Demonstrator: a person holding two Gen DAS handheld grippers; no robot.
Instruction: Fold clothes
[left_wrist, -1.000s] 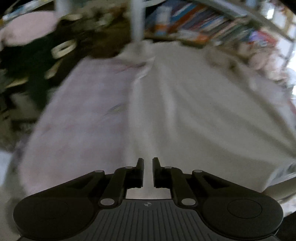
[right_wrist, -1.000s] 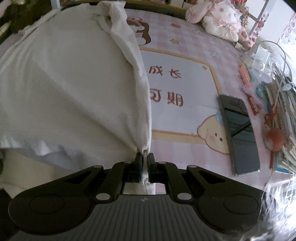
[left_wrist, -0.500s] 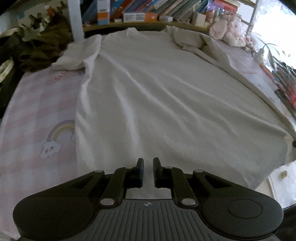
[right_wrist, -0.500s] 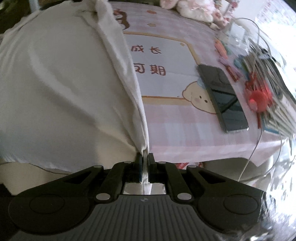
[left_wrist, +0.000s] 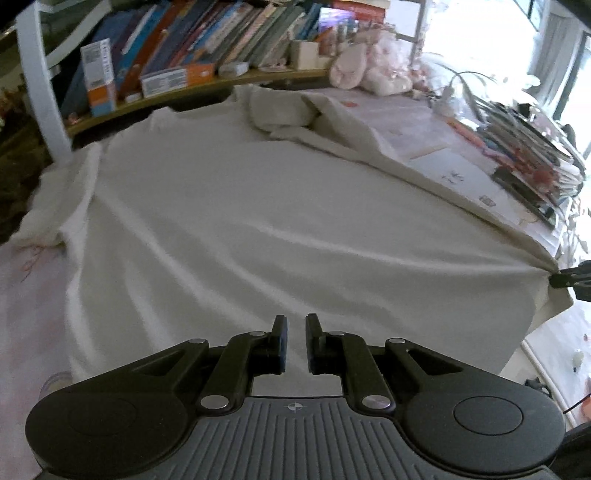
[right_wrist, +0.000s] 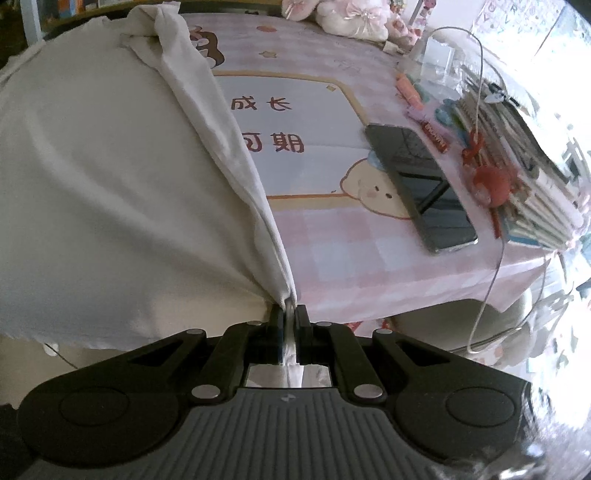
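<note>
Our left tongs, released and empty, have swung over the white T-shirt spread on the tabletop; our right tongs stay clenched on its hem corner at three o'clock, so the fold can begin.

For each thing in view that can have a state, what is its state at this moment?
White garment: spread on the table, one corner pulled taut.
Right gripper: shut on the garment's corner.
Left gripper: open, holding nothing, above the garment.
Phone: lying flat, screen dark.
</note>
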